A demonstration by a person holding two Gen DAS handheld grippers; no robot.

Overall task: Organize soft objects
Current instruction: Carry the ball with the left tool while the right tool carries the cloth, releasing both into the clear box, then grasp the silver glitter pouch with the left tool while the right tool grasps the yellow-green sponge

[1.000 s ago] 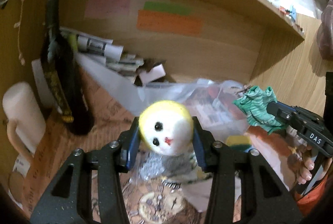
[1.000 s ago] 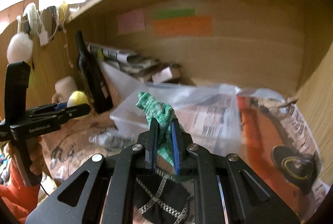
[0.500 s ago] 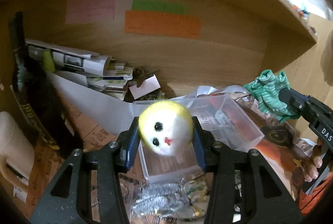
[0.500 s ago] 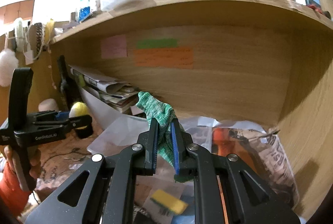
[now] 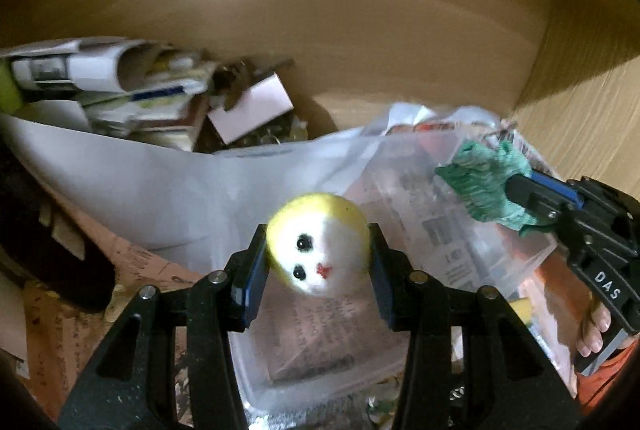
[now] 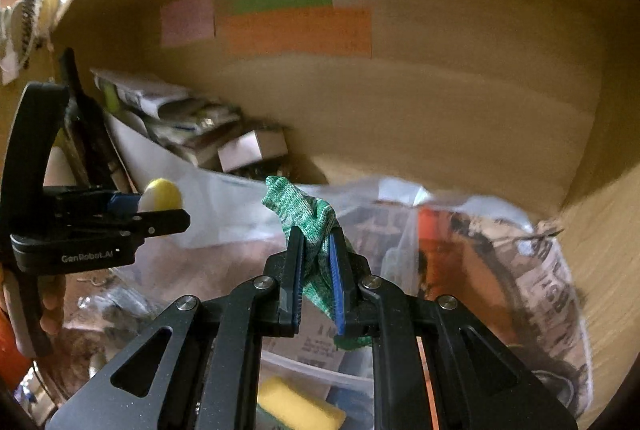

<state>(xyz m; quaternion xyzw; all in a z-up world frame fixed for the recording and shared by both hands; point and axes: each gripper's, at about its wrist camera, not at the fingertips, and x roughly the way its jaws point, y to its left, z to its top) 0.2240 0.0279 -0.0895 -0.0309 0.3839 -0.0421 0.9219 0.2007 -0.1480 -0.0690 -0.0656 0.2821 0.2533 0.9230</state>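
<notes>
My left gripper is shut on a soft yellow and white ball with a face, held just above the open clear plastic box. My right gripper is shut on a crumpled green knit cloth. In the left wrist view that cloth hangs over the box's far right side. From the right wrist view the ball shows at the left, in the left gripper.
A wooden shelf wall with pink, green and orange notes stands behind. Rolled papers and small boxes pile up at the back left on a white sheet. A yellow sponge lies near the box, and newspaper lies at the right.
Both grippers have moved forward and down under the shelf, toward the clear box. The ball now hangs over the box and the green cloth has come closer to it.
</notes>
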